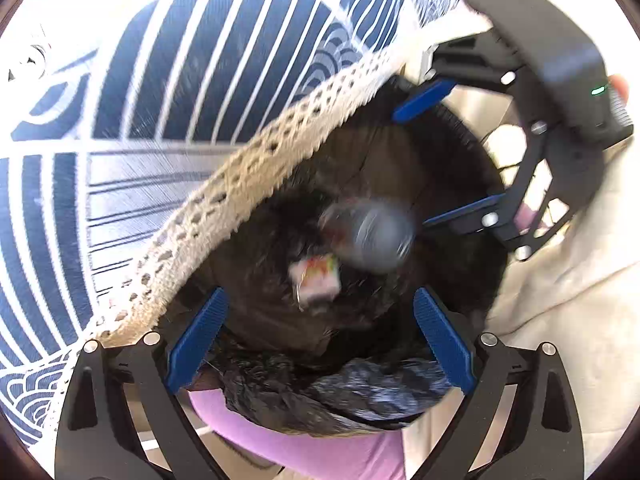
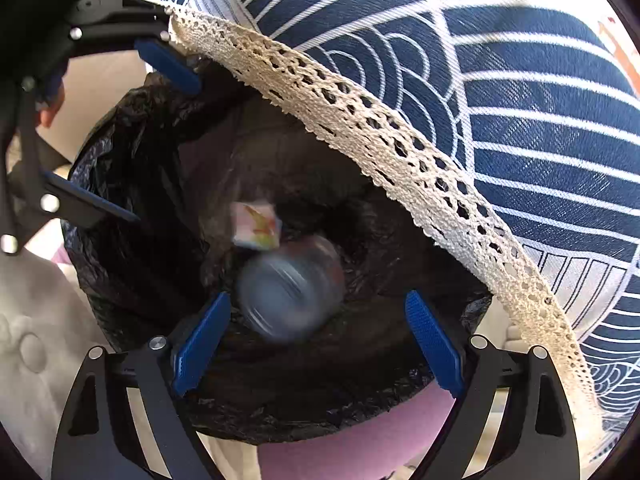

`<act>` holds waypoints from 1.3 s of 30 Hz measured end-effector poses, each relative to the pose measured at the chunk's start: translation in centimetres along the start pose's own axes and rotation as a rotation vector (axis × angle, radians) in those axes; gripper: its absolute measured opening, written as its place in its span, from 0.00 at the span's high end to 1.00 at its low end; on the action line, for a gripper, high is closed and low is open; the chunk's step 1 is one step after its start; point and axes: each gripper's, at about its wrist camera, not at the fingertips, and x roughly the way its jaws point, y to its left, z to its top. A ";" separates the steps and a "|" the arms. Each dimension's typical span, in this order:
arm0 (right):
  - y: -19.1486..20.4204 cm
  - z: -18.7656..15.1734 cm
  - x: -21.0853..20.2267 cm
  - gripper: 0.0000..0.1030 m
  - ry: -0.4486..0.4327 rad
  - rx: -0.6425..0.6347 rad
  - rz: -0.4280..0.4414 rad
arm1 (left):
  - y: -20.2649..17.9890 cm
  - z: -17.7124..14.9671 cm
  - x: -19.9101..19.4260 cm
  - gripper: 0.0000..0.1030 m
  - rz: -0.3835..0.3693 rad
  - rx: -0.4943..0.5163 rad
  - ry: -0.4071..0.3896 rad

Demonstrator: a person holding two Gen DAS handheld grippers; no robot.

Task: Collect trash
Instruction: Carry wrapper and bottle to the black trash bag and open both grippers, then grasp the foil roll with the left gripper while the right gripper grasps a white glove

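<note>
The left tongs (image 1: pixel 320 344) stand spread wide with nothing between their blue pads (image 1: pixel 198 344), poised over the mouth of a bin lined with a black trash bag (image 1: pixel 360 396). The right tongs (image 2: pixel 318 344) are likewise spread and empty, over the same opening from the opposite side. In the left wrist view the right tongs (image 1: pixel 444 152) appear at about 2 o'clock, blue pads parted above the far rim; in the right wrist view the left tongs (image 2: pixel 156 136) sit at about 10 o'clock, also parted.

Inside the bag, a blurred grey plastic bottle (image 1: pixel 370 236) lies close to a small white packet (image 1: pixel 316 278) with colourful print; the two look to be touching or nearly so. In the right wrist view the bottle (image 2: pixel 290 286) sits at 6 o'clock of the packet (image 2: pixel 256 226), between the right tongs' pads. Motion blur hides whether the bottle is resting.

A blue-and-white patterned tablecloth (image 1: pixel 132 128) with a cream lace trim (image 1: pixel 248 172) hangs over one edge of the bin from the surface. The bin's pink outer wall (image 2: pixel 352 436) shows beneath the bag's folded rim.
</note>
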 end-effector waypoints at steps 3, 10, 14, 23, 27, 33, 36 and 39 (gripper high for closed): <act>-0.2 0.4 -1.1 0.18 -0.018 0.022 0.004 | -0.7 -0.7 -1.4 0.08 0.020 -0.011 -0.061; -2.6 -0.4 -5.2 0.17 -0.117 0.129 0.039 | -0.6 -2.6 -4.1 0.06 0.053 -0.082 -0.217; -3.8 -2.2 -7.2 0.17 -0.205 0.163 0.089 | -1.7 -2.4 -5.6 0.06 0.115 -0.083 -0.340; -6.9 -4.9 -12.0 0.16 -0.395 0.224 0.095 | -1.3 -0.4 -10.6 0.06 0.184 -0.102 -0.536; -8.9 -4.7 -14.6 0.15 -0.451 0.266 0.052 | 0.5 1.3 -12.9 0.06 0.201 -0.156 -0.575; -12.2 -2.3 -16.8 0.15 -0.490 0.302 -0.004 | 3.4 3.7 -14.3 0.06 0.245 -0.177 -0.576; -13.4 -0.9 -17.5 0.15 -0.510 0.303 -0.026 | 5.2 4.6 -14.5 0.06 0.249 -0.213 -0.559; -14.5 0.8 -18.1 0.15 -0.531 0.313 -0.022 | 7.1 5.2 -14.8 0.06 0.248 -0.242 -0.561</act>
